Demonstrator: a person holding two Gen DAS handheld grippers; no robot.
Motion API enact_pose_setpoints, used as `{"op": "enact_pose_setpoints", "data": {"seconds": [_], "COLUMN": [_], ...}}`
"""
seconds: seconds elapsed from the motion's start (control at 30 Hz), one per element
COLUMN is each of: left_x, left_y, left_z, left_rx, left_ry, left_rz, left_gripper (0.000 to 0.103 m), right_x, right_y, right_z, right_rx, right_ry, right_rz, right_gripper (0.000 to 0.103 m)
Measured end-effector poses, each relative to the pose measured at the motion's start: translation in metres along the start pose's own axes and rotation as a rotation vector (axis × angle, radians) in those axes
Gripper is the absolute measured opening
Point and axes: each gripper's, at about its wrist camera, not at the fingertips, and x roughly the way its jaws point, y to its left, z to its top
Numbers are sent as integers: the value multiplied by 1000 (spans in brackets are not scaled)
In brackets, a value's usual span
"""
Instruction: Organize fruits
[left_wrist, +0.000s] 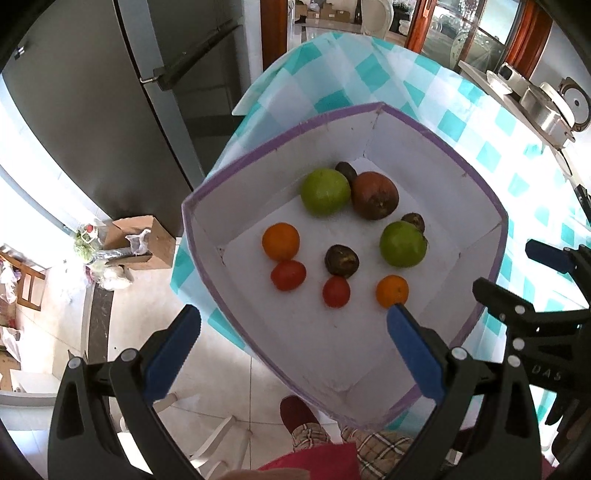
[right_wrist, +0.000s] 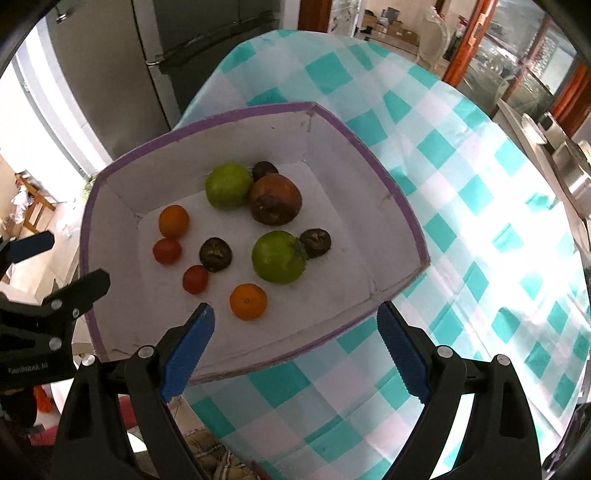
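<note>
2 green apples (right_wrist: 228, 185), 2 oranges (right_wrist: 174, 220), 2 tomatoes (right_wrist: 167, 250).

Both the left gripper (left_wrist: 293, 328) and the right gripper (right_wrist: 295, 326) have glossy black plastic arms studded with round silver rivets and carry blue ribbed pads (left_wrist: 171, 354) on their fingers. Faint white lettering marks one black body. The person wears plaid trousers (left_wrist: 373, 445), a red top, and a dark red slipper (left_wrist: 297, 411).
</note>
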Motion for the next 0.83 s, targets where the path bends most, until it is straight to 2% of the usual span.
{"op": "enact_pose_setpoints", "data": {"seconds": [0.13,0.37,0.5,0.67,0.83], "left_x": [0,-3,-14,-32,-46], "left_y": [-3,-4,-4,-28,-63], "left_z": [-5,-7,-10,-22,-43], "left_rx": [-7,-39,-121,-140,-144], "left_ry": [8,1,-46,-56,-68], "left_rz": [14,64,104,144,160], "left_gripper": [101,101,101,101,101], "right_x": [6,4,-8,-22,-21], "right_y": [3,8,-2,-32,-84], "right_z": [-2,-1,-3,-19,-63], "right_rx": [-3,-61,-108,-90,20], "right_ry": [10,-26,-57,-97,-127], "right_rz": [3,53,89,137,191], "right_gripper": [87,87,87,87,87]}}
